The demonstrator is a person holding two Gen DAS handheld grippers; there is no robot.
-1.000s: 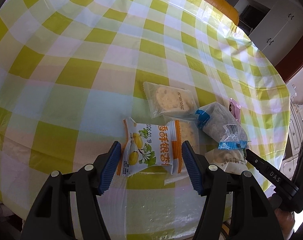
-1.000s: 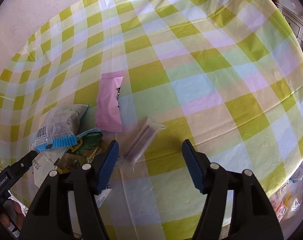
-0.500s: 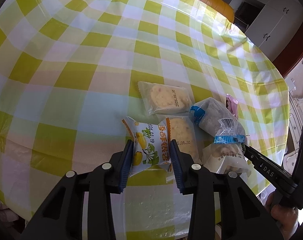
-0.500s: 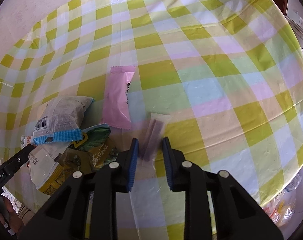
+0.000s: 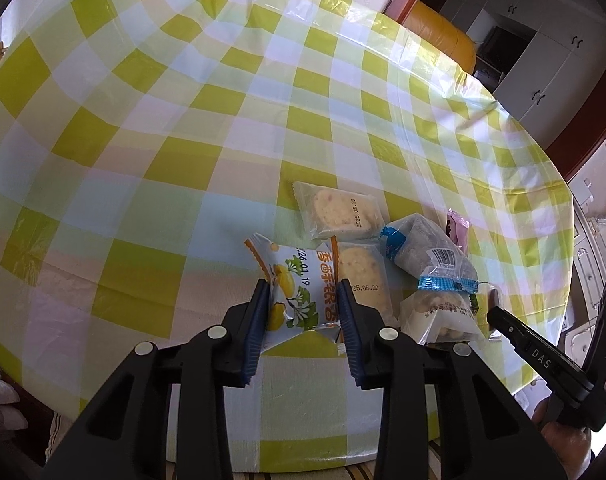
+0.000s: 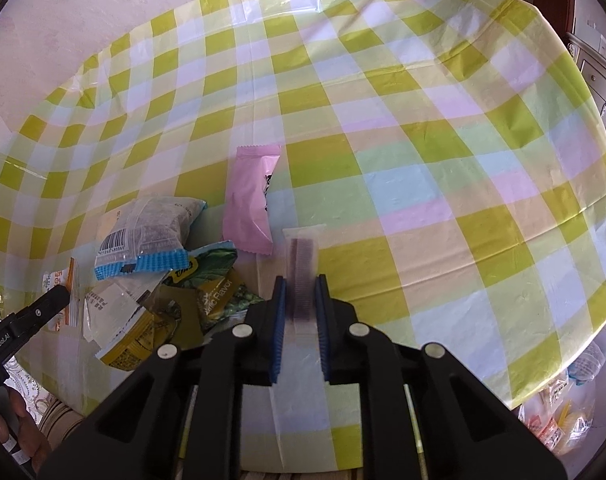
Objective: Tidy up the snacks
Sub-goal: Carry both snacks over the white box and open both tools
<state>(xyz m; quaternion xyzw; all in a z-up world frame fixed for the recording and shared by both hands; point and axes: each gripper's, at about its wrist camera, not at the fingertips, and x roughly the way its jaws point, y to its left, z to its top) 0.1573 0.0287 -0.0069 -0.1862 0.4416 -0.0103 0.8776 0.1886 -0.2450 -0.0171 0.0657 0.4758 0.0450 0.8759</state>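
Both tongs grip: left tongs (image 5: 303, 312) a ginkgo packet (image 5: 299, 290) touching cookie packets (image 5: 339, 210), right tongs (image 6: 299, 312) a purple stick (image 6: 301, 268) beside a pink pouch (image 6: 251, 200).

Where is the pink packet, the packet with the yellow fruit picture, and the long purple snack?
pink packet (image 6: 250, 204), right wrist view, middle.
yellow fruit packet (image 5: 299, 292), left wrist view, printed front.
purple snack (image 6: 301, 276), right wrist view, dark strip.

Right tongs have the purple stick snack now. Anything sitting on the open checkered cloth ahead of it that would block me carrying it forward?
Nothing visible does. The right tongs are shut on the purple stick snack, and the tablecloth ahead and to the right is bare. The pink packet lies just left of the stick.
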